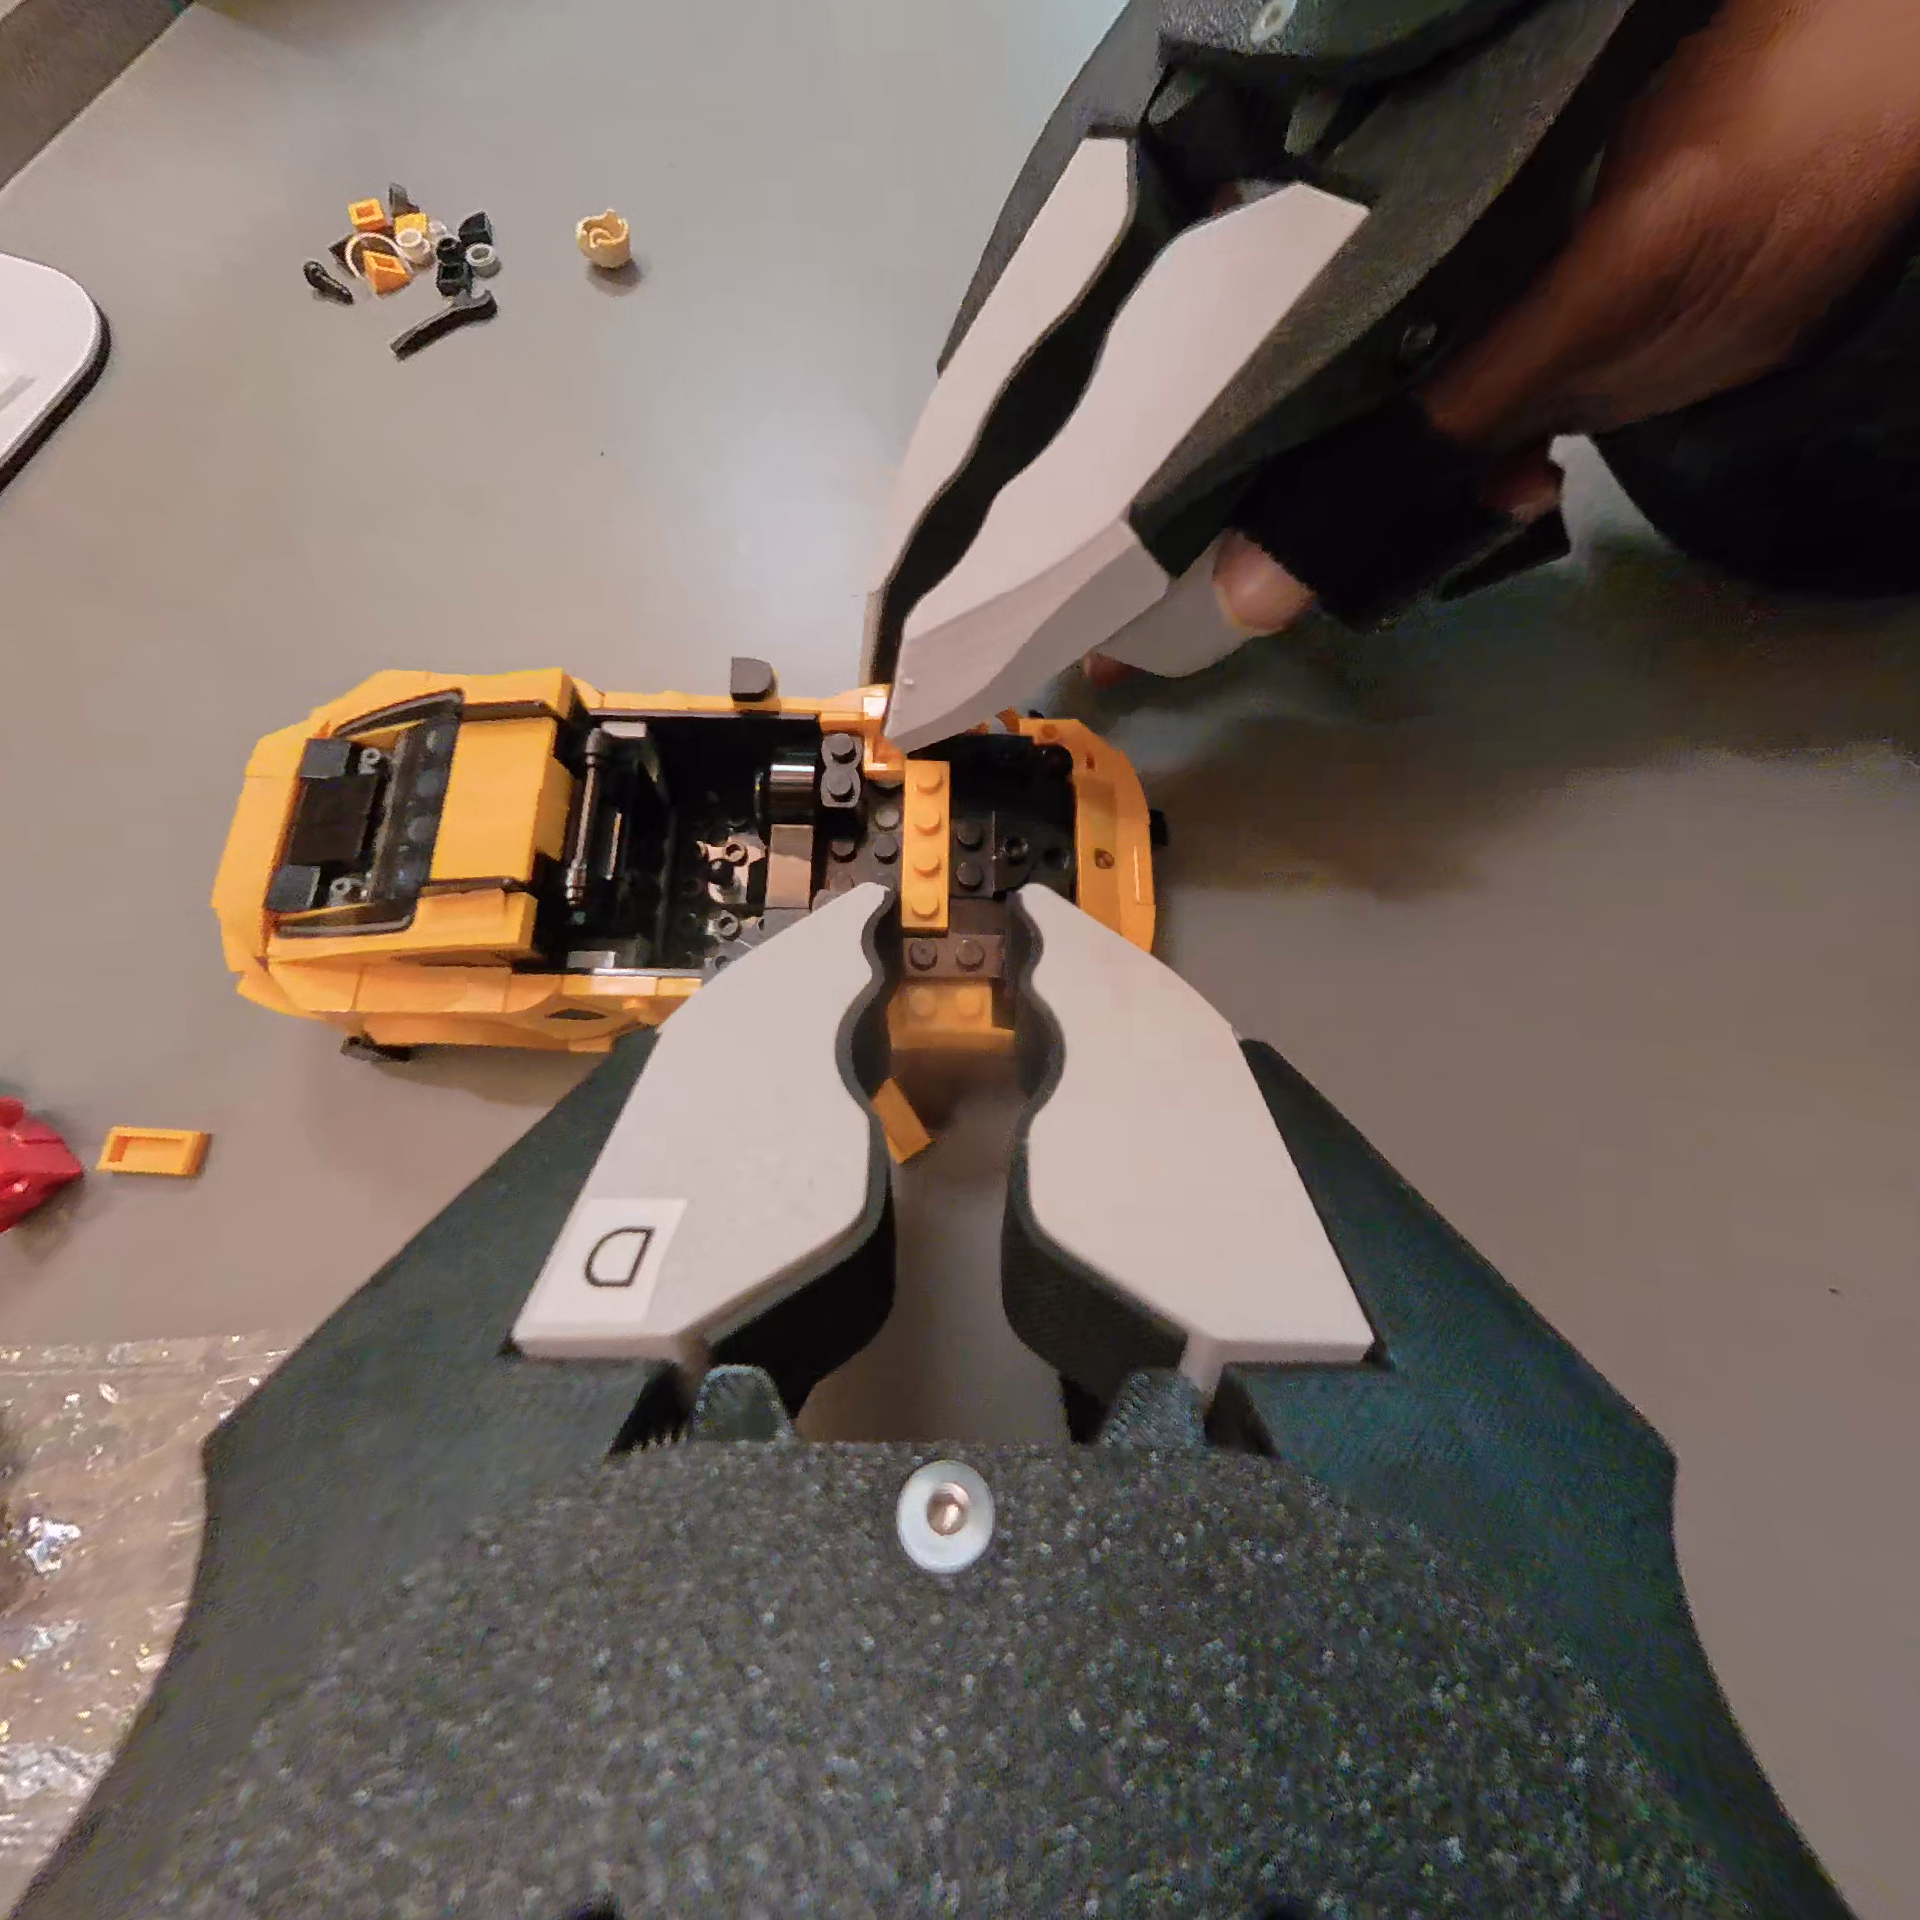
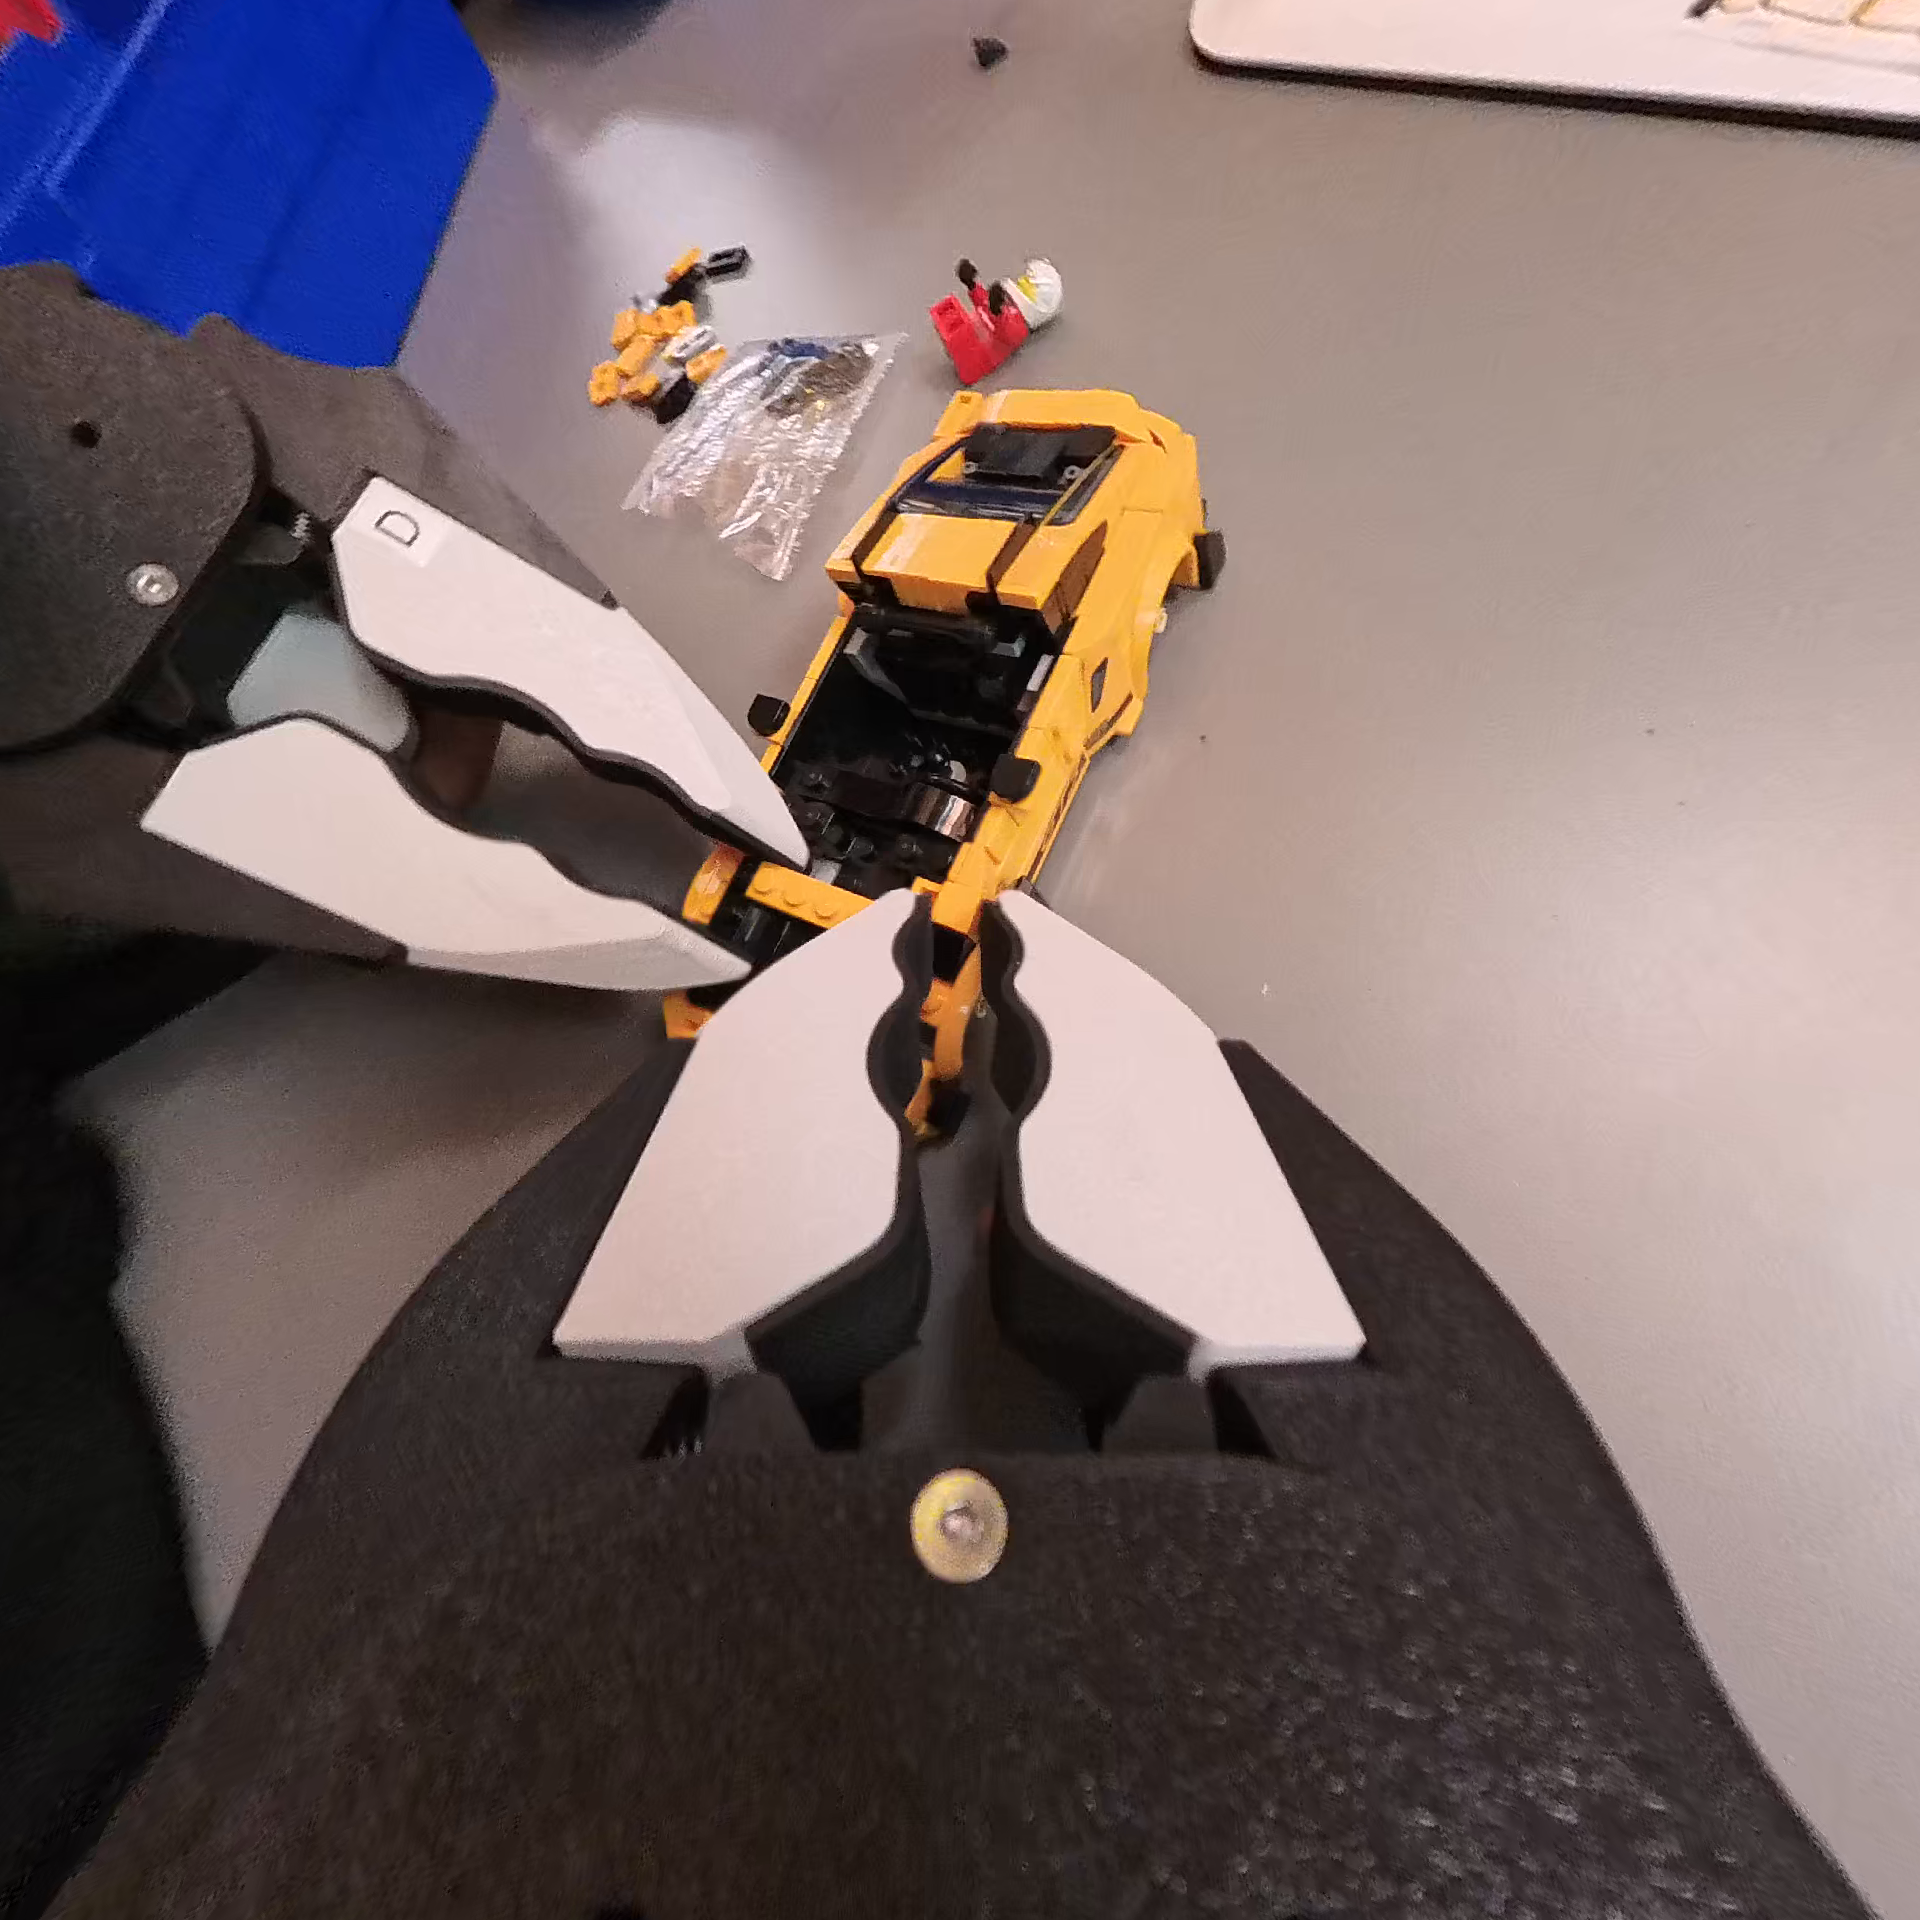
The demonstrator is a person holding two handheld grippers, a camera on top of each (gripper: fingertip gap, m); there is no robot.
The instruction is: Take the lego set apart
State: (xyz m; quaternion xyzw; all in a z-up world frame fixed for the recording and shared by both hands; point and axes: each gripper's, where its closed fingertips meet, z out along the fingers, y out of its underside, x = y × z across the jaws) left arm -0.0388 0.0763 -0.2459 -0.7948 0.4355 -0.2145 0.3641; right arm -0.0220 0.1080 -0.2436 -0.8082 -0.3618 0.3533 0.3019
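Note:
A yellow-orange lego car (image 1: 478,810) lies on the grey table with its roof off and its black interior open. It also shows in the right wrist view (image 2: 1049,561). My left gripper (image 1: 956,899) is closed around one end of the car's near side, with orange and dark plates between its fingers. It shows from the side in the right wrist view (image 2: 771,914). My right gripper (image 2: 958,902) is shut on the car's thin orange side wall. In the left wrist view it (image 1: 896,727) comes down from the upper right onto the car's far edge.
Loose small pieces (image 1: 416,249), a tan piece (image 1: 605,239), an orange plate (image 1: 154,1151) and a red piece (image 1: 31,1158) lie around. A crinkled plastic bag (image 2: 769,436), orange bits (image 2: 655,343), a red minifigure (image 2: 987,312), a blue box (image 2: 239,156) and a white sheet (image 2: 1558,52) lie beyond. There is about 4 cm between the tips of the two grippers. From either gripper's tips it is about 15 cm to the red piece (image 1: 31,1158). Seen from the right wrist view (image 2: 968,352) as well.

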